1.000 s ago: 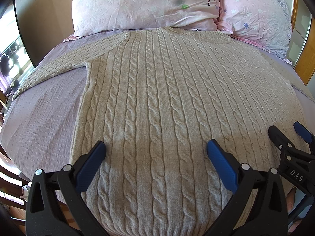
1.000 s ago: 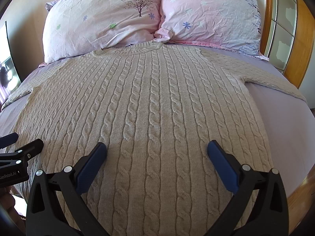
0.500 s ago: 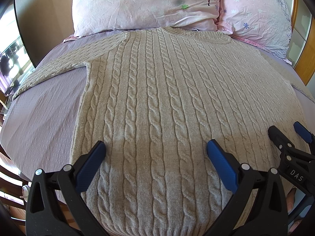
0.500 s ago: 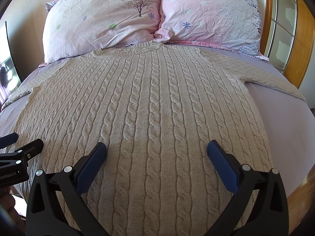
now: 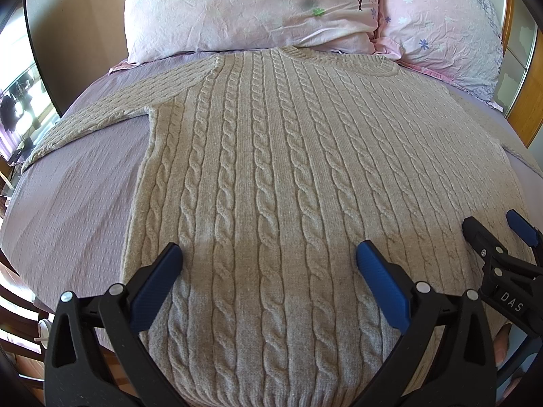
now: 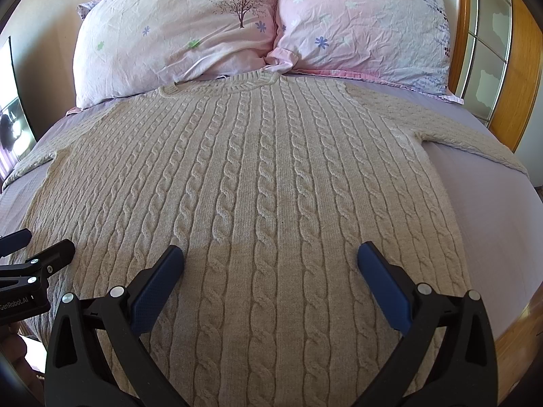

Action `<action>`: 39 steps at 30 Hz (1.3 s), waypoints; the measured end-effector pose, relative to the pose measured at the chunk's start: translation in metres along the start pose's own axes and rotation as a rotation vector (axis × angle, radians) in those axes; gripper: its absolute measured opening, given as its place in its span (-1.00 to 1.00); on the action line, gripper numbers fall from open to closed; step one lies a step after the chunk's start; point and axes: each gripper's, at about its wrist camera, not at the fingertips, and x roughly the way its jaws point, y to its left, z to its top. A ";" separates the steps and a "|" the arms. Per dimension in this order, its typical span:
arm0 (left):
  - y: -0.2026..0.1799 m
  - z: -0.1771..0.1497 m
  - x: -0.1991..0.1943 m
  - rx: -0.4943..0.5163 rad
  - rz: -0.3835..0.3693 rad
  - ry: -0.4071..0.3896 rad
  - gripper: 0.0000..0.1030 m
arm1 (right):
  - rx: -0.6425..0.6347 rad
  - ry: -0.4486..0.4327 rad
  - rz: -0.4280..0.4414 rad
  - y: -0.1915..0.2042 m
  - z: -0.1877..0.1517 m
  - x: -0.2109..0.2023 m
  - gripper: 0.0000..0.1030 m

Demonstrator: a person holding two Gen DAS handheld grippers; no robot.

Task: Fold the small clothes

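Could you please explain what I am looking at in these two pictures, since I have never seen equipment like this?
No robot is here: a person holds a clamp-like tool in each hand, and each tool carries a wide-angle camera looking forward along its two fingers. That lens bends the picture, so the bed looks rounded.

One picture is from the left tool, one from the right. The black arms with blue pads at the bottom are the camera's own tool: the left gripper and the right gripper. Each view also catches the other tool at its edge.

On the lilac bedsheet lies a beige cable-knit sweater, spread flat with sleeves out to the sides and its collar toward two pink flowered pillows.

Both grippers are open above the sweater's lower part. Nothing is held, and no fold has been made.
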 end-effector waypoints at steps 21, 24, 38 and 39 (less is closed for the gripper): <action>0.019 0.016 0.001 -0.003 -0.112 -0.059 0.97 | 0.627 -0.249 0.079 -0.273 0.055 -0.039 0.93; 0.039 0.027 -0.009 -0.077 -0.128 -0.175 0.97 | 0.854 -0.223 -0.033 -0.360 0.056 -0.023 0.40; 0.134 0.066 -0.012 -0.259 -0.178 -0.357 0.97 | 1.099 -0.154 -0.163 -0.455 0.048 0.035 -0.84; 0.142 0.066 -0.012 -0.285 -0.200 -0.362 0.97 | 1.051 -0.194 -0.167 -0.444 0.057 0.026 -0.84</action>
